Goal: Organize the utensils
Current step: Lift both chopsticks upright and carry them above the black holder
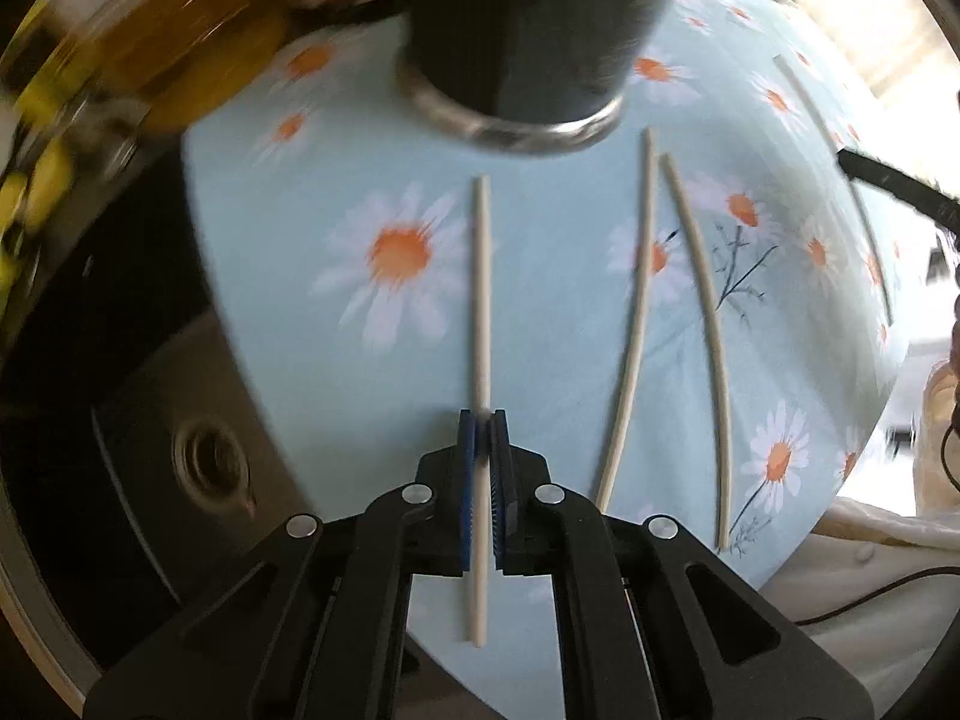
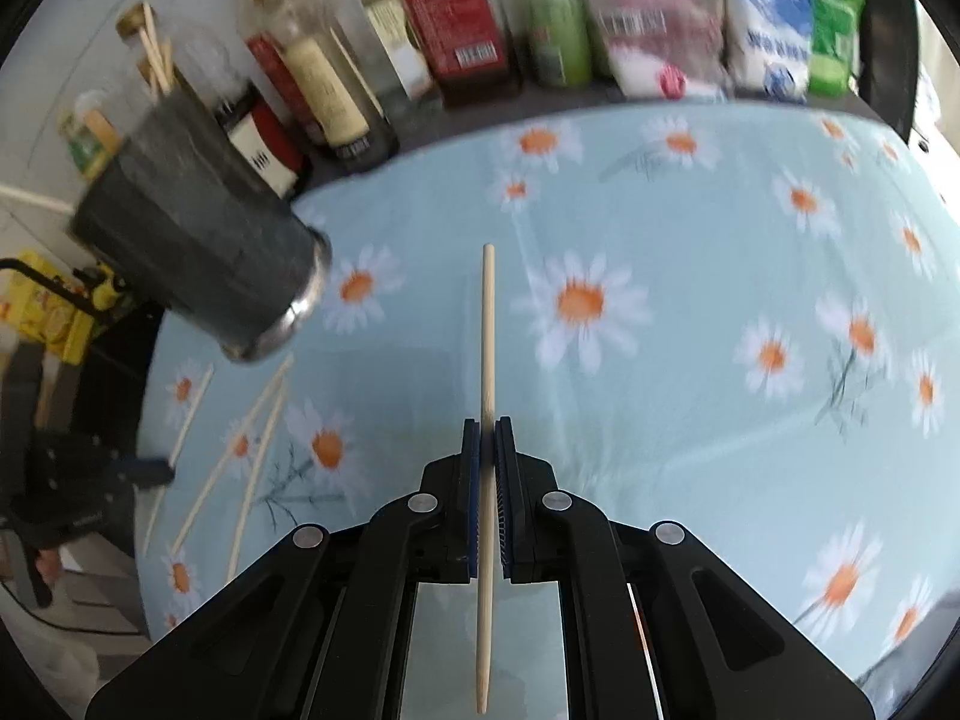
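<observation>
Daisy-print cloth covers the worktop (image 2: 690, 252), with a dark cup (image 2: 204, 258) at its back-left corner already holding a few chopsticks. Both thin sticks could swivel or slip as I carry them there. My left claw (image 1: 483, 420) is clamped on 1 chopstick (image 1: 482, 276), my right claw (image 2: 487, 426) on another chopstick (image 2: 487, 330).
</observation>
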{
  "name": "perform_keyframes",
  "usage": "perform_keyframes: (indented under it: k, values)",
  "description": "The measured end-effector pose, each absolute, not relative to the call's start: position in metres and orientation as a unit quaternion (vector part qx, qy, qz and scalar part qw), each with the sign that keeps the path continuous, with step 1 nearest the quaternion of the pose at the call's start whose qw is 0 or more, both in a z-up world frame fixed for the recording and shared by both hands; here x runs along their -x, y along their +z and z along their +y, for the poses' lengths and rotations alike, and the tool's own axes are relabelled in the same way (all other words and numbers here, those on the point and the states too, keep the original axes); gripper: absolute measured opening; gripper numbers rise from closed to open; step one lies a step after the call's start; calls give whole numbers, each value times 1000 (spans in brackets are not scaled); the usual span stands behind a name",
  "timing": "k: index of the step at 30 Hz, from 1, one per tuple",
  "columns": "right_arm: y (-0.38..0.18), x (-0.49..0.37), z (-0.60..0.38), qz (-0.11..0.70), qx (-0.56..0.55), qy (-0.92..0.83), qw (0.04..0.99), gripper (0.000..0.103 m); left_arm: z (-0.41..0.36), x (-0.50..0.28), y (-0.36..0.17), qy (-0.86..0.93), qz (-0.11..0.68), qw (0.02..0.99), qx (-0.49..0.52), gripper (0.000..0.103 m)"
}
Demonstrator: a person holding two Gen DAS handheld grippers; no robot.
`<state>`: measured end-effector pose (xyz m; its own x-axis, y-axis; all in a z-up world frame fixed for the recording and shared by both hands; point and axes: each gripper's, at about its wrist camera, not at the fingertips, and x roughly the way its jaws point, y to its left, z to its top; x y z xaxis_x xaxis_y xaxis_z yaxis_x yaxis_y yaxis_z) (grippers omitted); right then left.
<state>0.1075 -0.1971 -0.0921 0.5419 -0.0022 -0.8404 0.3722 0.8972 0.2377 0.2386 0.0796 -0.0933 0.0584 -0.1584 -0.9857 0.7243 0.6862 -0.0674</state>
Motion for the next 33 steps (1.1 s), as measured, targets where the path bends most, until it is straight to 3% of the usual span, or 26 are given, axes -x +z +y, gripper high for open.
perform_keyframes:
  k: [8, 16, 33]
  values:
    - [-58, -137, -210, 444, -155, -45, 882, 5, 130, -202, -73, -223, 618, 735, -167, 5]
    - [-7, -163, -200, 387, -111, 30, 915, 5, 162, -174, -34, -131, 580, 798, -103, 5]
    - [67, -199, -190, 288, -84, 139, 944, 5, 109, -204, 64, -59, 432, 897, -74, 5]
